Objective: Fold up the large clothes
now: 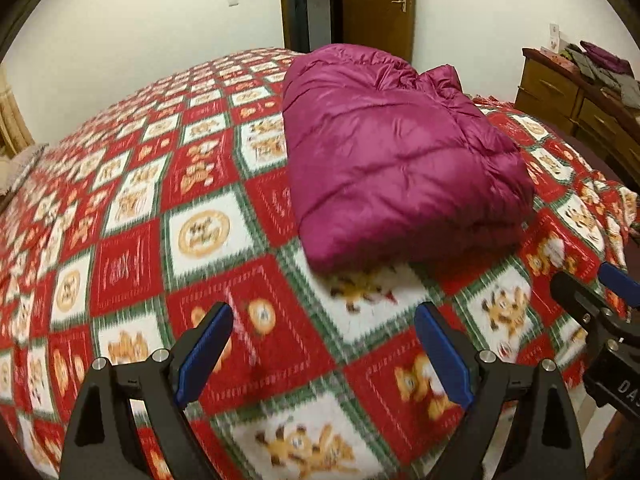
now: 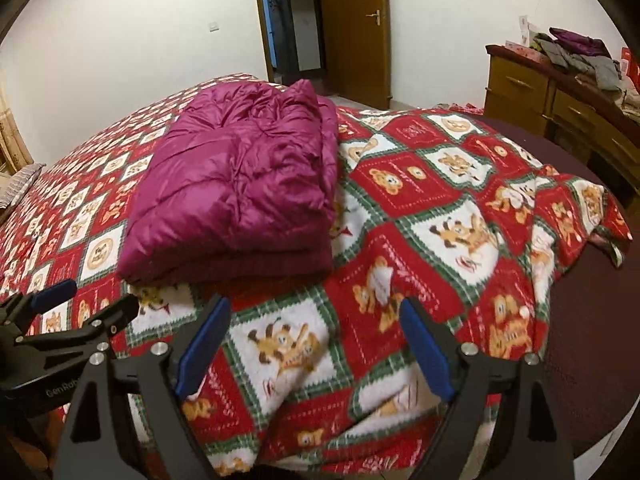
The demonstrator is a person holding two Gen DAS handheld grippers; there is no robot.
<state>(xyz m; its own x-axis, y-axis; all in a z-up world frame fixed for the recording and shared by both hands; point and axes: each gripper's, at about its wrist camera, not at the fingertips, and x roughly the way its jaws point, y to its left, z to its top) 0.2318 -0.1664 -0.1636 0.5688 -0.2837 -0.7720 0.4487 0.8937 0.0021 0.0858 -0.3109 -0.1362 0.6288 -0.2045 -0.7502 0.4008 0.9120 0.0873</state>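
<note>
Both claws, left (image 1: 324,344) and right (image 2: 316,344), hang spread and empty over the checked blanket (image 1: 132,256). Beyond them, the folded purple jacket (image 1: 396,160) rests on it. Farther back are a dresser (image 2: 532,92), a door (image 2: 360,28), and blurred prints.

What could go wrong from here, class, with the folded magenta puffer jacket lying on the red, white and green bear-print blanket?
1. The folded magenta puffer jacket looks puffy and slippery; its layers may spring apart, since the left gripper and right gripper are both open and off it.
2. The red, white and green bear-print blanket is rumpled near the bed edge, so it might slide.
</note>
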